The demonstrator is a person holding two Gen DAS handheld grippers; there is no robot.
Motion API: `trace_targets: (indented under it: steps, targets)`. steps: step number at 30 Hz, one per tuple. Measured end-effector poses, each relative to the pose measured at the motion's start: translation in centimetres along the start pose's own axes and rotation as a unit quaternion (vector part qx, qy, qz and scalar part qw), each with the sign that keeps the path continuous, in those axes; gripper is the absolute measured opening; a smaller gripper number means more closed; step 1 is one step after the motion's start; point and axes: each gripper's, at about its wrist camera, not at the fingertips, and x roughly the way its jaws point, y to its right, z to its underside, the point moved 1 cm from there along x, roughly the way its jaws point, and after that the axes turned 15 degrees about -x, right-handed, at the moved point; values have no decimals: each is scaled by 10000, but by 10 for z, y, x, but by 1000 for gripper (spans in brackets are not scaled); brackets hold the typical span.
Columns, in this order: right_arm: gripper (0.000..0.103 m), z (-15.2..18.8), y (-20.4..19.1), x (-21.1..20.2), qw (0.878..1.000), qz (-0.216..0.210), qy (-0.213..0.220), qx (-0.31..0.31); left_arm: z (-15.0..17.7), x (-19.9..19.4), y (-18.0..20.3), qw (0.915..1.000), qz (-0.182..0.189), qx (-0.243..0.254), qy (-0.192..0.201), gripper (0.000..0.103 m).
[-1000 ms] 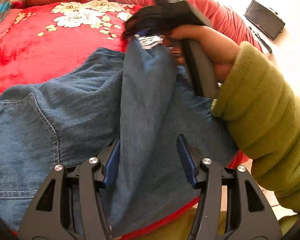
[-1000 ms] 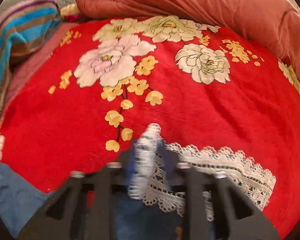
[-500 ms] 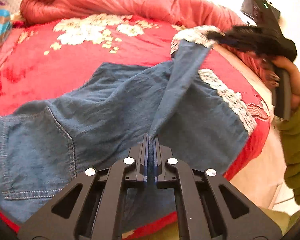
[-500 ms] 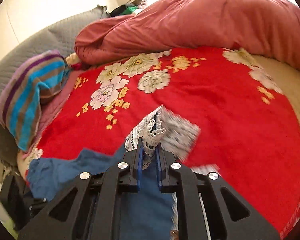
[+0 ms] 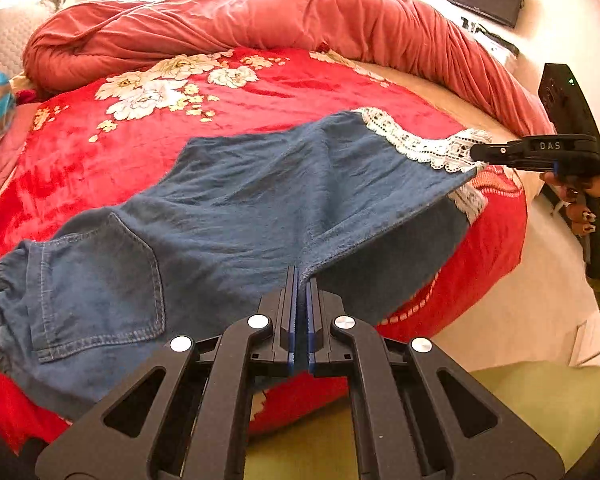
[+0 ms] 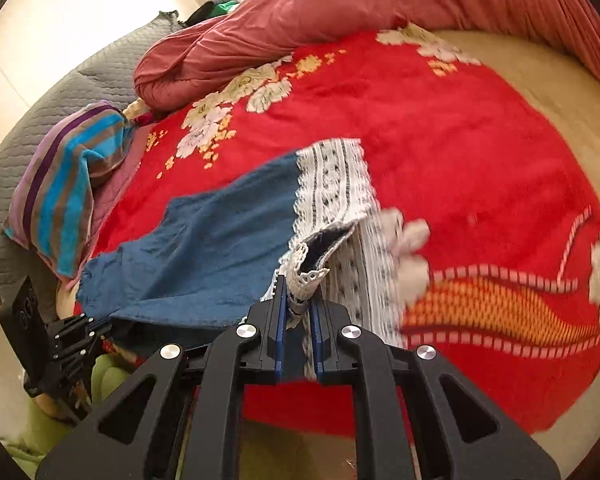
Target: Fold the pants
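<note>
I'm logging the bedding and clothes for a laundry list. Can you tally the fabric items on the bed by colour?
Blue: 1, the denim pants with white lace hem
Red: 1, the floral blanket
Salmon pink: 1, the bunched comforter
Multicolour striped: 1, the striped cloth
Grey: 1, the quilted cover
Total: 5

The pants [image 5: 228, 216] waistband is cut off at the left-wrist frame edge. The lace hem [image 6: 384, 264] is motion-blurred in the right-wrist view.
</note>
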Motion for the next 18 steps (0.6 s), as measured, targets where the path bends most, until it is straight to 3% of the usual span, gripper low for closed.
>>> trace_targets:
  steps: [5,14,16,18]
  targets:
    - [9,17,6,-6,9999,79,-35,135,7,2,8,9999,-51,145,-59,0]
    - [12,42,27,16,9974,154,-374,599,17,25,8,9984,-164,120,-523,4]
    - [29,38,28,8,9971,367,-332,575,18,24,7,9985,-147,83,-528,6]
    - [34,30,28,-8,9969,677,-123,389,18,15,7,9988,-98,59,-469,23]
